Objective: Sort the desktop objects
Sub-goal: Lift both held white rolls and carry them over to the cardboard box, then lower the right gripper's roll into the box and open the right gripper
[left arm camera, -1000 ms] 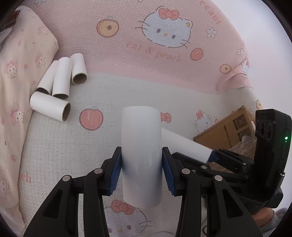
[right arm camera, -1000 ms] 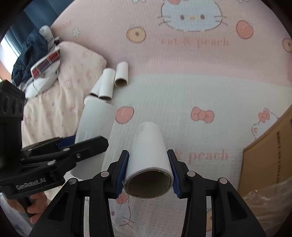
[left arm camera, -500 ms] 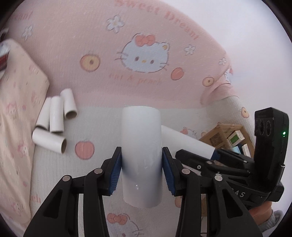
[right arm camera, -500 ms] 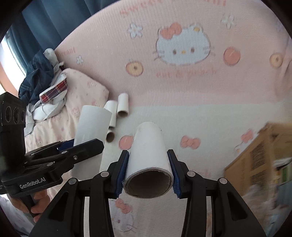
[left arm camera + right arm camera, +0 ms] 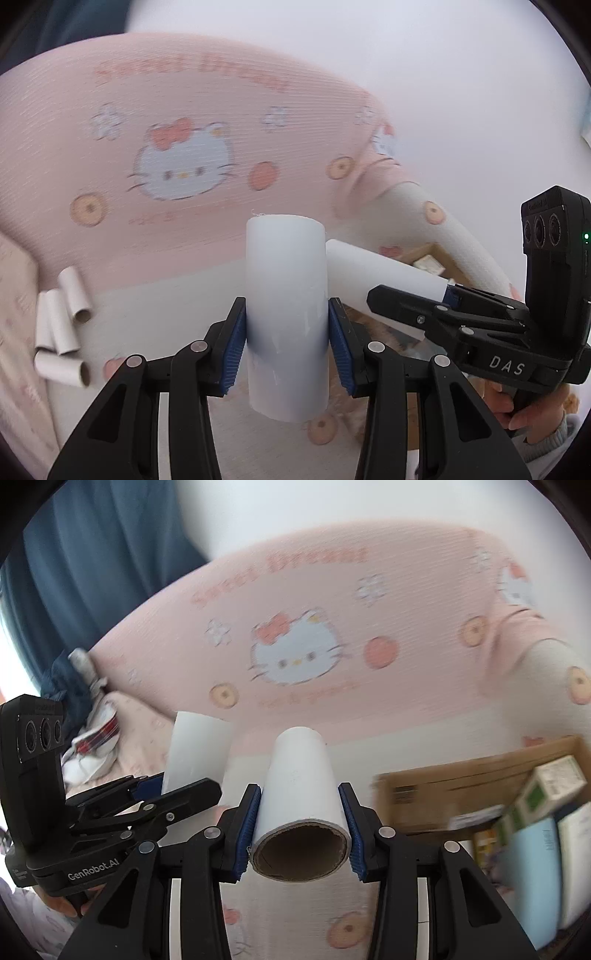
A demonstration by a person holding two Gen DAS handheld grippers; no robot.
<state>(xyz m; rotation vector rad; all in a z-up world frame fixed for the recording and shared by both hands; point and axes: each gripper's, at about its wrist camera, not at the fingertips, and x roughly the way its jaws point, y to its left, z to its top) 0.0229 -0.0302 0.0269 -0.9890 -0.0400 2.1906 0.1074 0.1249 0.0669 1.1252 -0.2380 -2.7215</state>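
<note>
We held one paper tube [image 5: 287, 321] in the left hand-held gripper [image 5: 287, 345], another tube [image 5: 301, 797] clamped in the right hand-held gripper [image 5: 301, 829]. The cardboard box [image 5: 443, 794] lay right of and beyond the right one, that tube's long axis pointing forward

Both wrist cams sat behind their tools, angled down over the bed [image 5: 184, 110]; shared pink cat-print cover & each other's tool.

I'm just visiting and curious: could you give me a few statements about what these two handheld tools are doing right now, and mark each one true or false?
1. The left tool grips a white tube. True.
2. The right tool is empty. False: it clamps a cardboard tube.
3. Loose tubes lie on the bedding. True.
4. The cardboard box holds nothing. False: small packages sit inside.
</note>
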